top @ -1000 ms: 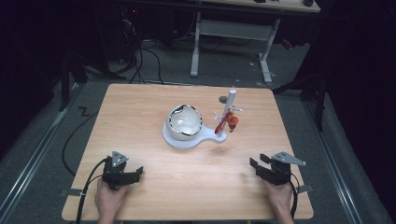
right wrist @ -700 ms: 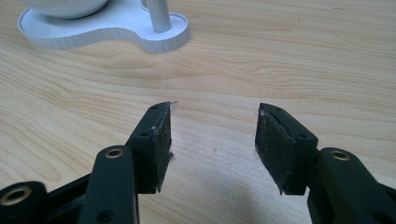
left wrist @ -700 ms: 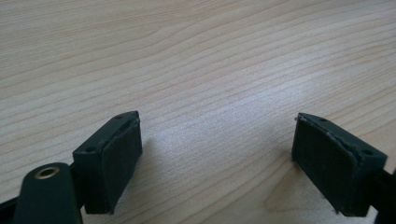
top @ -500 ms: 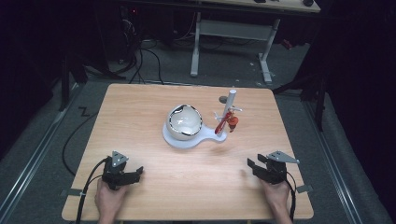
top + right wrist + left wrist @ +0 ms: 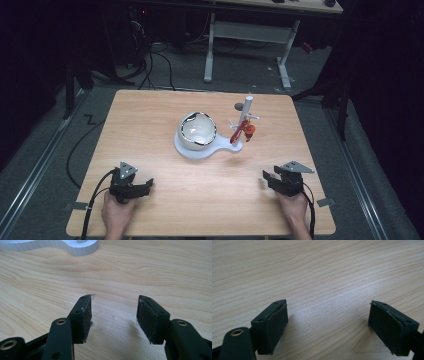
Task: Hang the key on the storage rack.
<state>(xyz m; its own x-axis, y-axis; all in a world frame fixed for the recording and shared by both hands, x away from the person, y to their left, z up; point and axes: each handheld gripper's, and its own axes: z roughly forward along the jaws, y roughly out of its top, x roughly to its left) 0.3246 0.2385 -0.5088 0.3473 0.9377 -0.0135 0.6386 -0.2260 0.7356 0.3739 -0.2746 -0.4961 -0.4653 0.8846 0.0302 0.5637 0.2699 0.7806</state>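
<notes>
A white bowl with a shiny dark rim (image 5: 198, 130) sits on a white flat base (image 5: 202, 147) near the middle of the wooden table (image 5: 150, 115). A white post (image 5: 245, 112) rises from the base's right lobe, with a red item (image 5: 247, 131) hanging on it. My left gripper (image 5: 145, 187) rests near the front left edge, open, with bare wood between its pads (image 5: 274, 325). My right gripper (image 5: 267, 179) lies at the front right, open and empty over the wood, its pads (image 5: 83, 317) apart. The base's edge (image 5: 82, 250) shows ahead of it.
A small grey disc (image 5: 238, 106) lies on the table behind the post. Beyond the table's far edge stand a white desk frame (image 5: 250, 35) and cables on a dark floor (image 5: 150, 65). A metal rail (image 5: 30, 170) runs along the left.
My right gripper has shifted slightly left and toward the table's middle. The left gripper, bowl and post stay as they were.
</notes>
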